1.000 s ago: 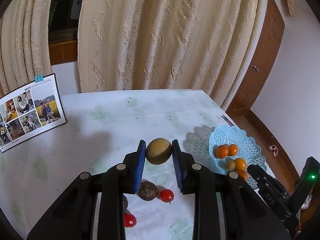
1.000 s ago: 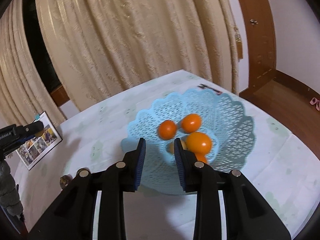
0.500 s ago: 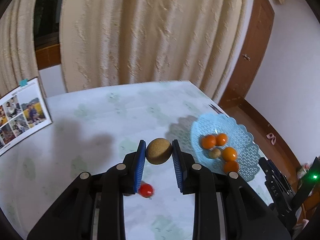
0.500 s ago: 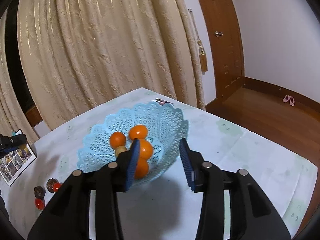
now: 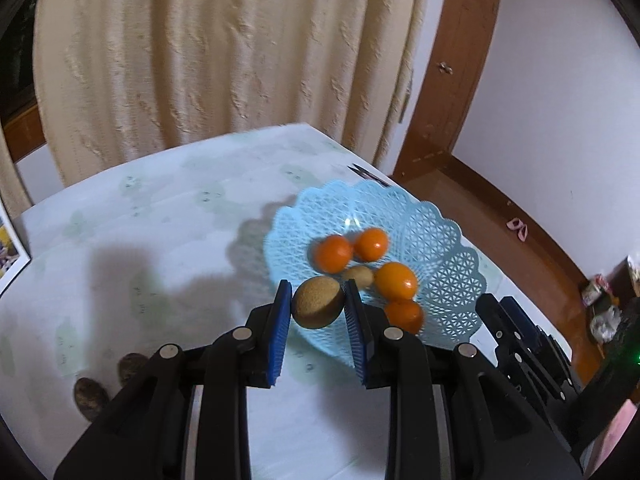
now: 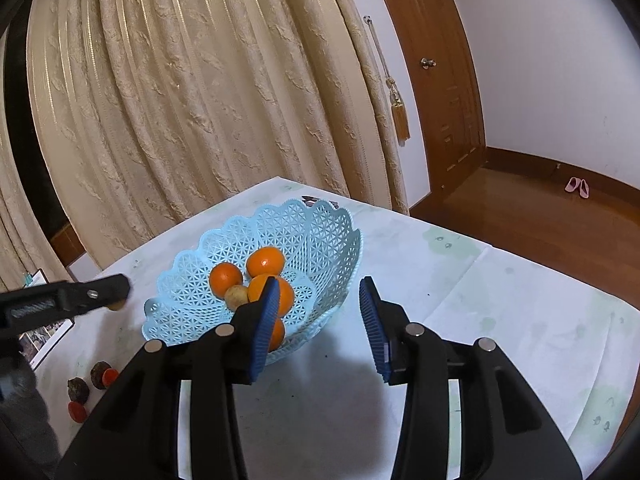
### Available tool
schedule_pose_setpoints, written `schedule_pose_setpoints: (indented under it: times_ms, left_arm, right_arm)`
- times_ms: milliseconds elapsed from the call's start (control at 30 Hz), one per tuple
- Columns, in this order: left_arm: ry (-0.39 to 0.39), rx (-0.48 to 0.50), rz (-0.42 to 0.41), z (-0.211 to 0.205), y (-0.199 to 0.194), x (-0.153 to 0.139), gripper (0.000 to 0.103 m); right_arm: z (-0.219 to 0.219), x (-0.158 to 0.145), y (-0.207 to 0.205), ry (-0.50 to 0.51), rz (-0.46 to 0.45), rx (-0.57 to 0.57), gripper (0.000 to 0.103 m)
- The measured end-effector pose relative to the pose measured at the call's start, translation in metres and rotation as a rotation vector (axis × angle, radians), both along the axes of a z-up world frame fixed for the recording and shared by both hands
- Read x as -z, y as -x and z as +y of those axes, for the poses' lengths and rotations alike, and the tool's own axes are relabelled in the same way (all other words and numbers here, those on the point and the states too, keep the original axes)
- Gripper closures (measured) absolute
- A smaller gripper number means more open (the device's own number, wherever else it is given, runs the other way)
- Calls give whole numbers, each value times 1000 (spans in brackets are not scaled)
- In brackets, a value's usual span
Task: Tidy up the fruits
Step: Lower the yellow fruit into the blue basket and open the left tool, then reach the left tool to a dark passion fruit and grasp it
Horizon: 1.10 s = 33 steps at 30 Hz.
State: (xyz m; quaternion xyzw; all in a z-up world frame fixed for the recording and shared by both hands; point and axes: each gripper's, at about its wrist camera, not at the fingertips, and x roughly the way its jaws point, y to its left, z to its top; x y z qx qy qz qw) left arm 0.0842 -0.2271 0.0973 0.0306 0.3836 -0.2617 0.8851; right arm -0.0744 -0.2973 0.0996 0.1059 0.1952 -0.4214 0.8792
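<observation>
Left gripper [image 5: 316,308] pinches the brown fruit [image 5: 318,307] at the basket [image 5: 452,272] rim, so I can drop it beside the oranges [image 5: 334,254]; right gripper [image 6: 318,320] waits spread, empty.

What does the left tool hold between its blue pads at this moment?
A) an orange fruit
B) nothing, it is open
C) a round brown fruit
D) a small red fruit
C: in the left wrist view the left tool is shut on a round brown fruit, near the edge of the blue basket.
</observation>
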Motion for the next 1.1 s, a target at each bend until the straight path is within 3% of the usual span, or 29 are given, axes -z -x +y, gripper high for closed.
schedule_pose_setpoints:
  times_ms: [200,267,300,333,467,533,700,1100]
  left_arm:
    - [-8,40,-12,-14,3,4,74]
    - [-6,42,-19,-14,4,3,52]
    - [-2,34,-33,-11,5,1,34]
    - [2,21,-50,-8,6,-2,26]
    - [17,-15,-67,6,4,-11,21]
    - [12,-42,-85,15,4,-16,19]
    - [-10,-110,-120,43,4,-27,13]
    - [-6,-328,-115,151,2,-39,11]
  right_arm:
    - [-2,0,1,-13,-14,-1,60]
    - [-1,0,2,-13,-16,-1,60]
    - [-1,0,2,-12,-16,-1,60]
    - [-1,0,2,-12,-17,0,60]
    - [0,0,3,-8,-20,5,59]
    - [2,0,4,-2,-23,11,53]
    - [5,-1,4,11,-21,16,52]
    - [23,-1,-6,15,6,-30,52]
